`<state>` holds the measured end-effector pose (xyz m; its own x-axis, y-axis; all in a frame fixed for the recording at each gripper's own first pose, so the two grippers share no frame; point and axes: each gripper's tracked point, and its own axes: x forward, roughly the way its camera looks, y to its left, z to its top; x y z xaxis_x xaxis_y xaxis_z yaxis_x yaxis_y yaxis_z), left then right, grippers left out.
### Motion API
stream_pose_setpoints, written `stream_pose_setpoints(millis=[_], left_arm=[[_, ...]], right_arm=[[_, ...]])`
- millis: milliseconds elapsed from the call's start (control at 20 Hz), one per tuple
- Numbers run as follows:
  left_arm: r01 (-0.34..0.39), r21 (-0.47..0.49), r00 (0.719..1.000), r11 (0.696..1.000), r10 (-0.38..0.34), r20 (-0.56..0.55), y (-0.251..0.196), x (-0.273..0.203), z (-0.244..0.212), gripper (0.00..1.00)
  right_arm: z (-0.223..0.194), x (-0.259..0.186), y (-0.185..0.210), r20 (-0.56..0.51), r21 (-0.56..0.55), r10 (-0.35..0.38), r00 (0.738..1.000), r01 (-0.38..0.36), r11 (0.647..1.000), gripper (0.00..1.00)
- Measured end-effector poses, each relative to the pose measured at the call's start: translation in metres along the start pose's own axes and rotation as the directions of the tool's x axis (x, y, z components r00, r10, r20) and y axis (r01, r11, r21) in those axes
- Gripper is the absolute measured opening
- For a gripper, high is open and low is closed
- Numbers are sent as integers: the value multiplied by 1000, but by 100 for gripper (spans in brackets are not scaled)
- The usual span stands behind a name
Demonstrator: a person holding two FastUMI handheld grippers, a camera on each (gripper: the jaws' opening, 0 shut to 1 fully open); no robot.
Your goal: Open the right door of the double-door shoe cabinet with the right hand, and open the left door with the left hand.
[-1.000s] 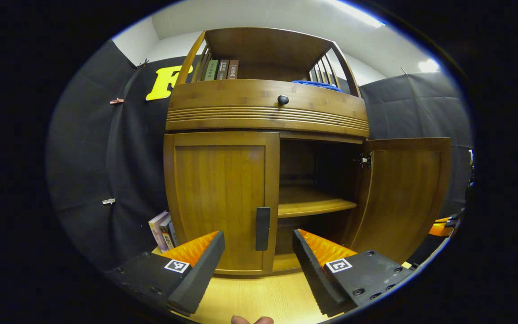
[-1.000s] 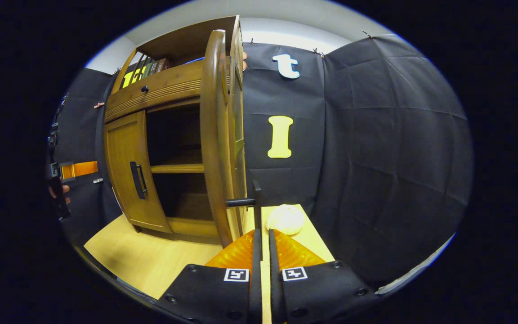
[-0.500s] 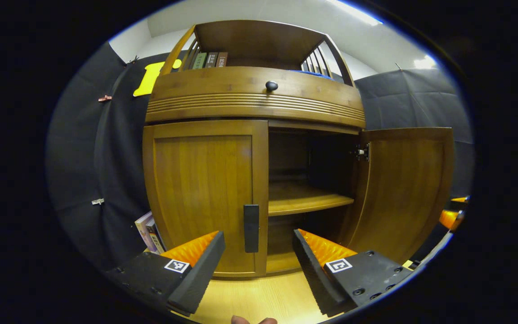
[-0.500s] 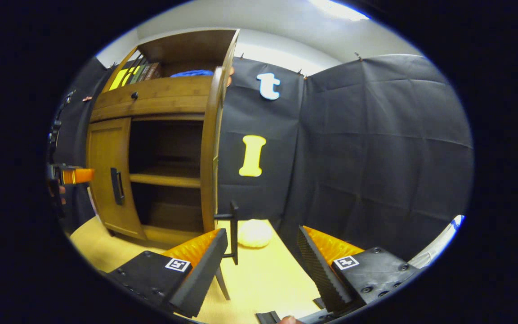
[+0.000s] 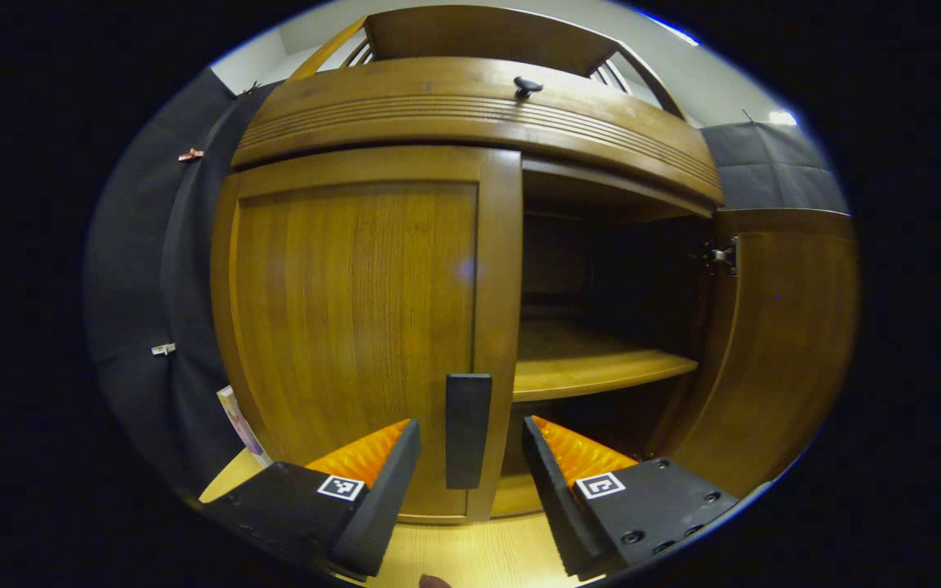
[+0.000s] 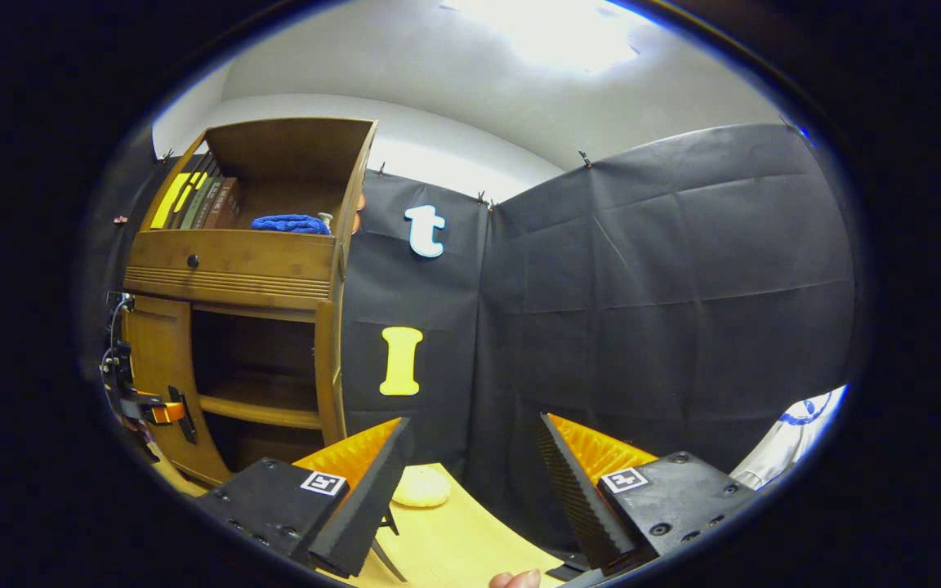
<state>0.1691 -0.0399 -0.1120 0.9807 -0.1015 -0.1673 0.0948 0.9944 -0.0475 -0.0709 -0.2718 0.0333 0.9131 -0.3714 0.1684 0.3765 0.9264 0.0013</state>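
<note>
The wooden shoe cabinet (image 5: 356, 310) stands close in the left gripper view. Its left door (image 5: 340, 327) is closed, with a black vertical handle (image 5: 468, 400) on its right edge. My left gripper (image 5: 468, 445) is open, one finger on each side of that handle, neither pressing on it. The right door (image 5: 781, 343) is swung wide open, baring an inner shelf (image 5: 593, 367). In the right gripper view my right gripper (image 6: 474, 433) is open and holds nothing, back from the right door (image 6: 327, 367), which is seen edge-on. The left gripper (image 6: 148, 408) sits by the left door handle (image 6: 187, 415).
A drawer with a black knob (image 5: 528, 85) runs above the doors. The top shelf holds books (image 6: 193, 200) and a blue cloth (image 6: 291, 223). A pale round object (image 6: 420, 487) lies on the light wooden table (image 6: 470, 547) beside the cabinet. Black cloth walls close in the right side.
My left gripper has come closer to the cabinet until its fingers flank the left door handle. My right gripper has let go of the right door handle, opened and drawn back, tilting upward.
</note>
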Motion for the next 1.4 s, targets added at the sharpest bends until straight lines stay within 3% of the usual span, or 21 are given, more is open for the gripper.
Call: stream_pose_setpoints(millis=[100,150,200,300,450,550,600,950,1400], left_arm=[[-14,-5,1000,1000,14,-19,3,15,-8,71],[-19,-7,999,1000,19,-32,4,19,-13,72],[-27,-11,999,1000,27,-43,6,25,-18,63],[-27,-15,998,1000,26,-49,6,31,-20,58],[-17,10,999,1000,17,-51,3,35,-19,51],[-17,42,998,999,20,-59,2,37,-20,39],[-19,53,998,998,22,-63,2,37,-21,37],[4,41,995,999,0,-95,3,29,-21,34],[27,43,997,999,-24,-68,2,30,-20,33]], right_arm=[[-5,5,1,-20,6,2,1000,-2,1000,98],[-10,7,2,-33,7,5,999,-4,1000,97],[-15,9,3,-48,4,8,999,-8,1000,100],[-19,14,5,-60,3,16,998,-16,1000,98],[-22,22,9,-67,-2,28,997,-28,1000,97],[-23,26,10,-73,-2,25,997,-26,1000,98],[-23,26,12,-77,3,27,997,-27,1000,98],[-17,8,22,-77,13,42,996,-41,999,98],[-8,-20,70,-86,69,138,987,-132,989,97]])
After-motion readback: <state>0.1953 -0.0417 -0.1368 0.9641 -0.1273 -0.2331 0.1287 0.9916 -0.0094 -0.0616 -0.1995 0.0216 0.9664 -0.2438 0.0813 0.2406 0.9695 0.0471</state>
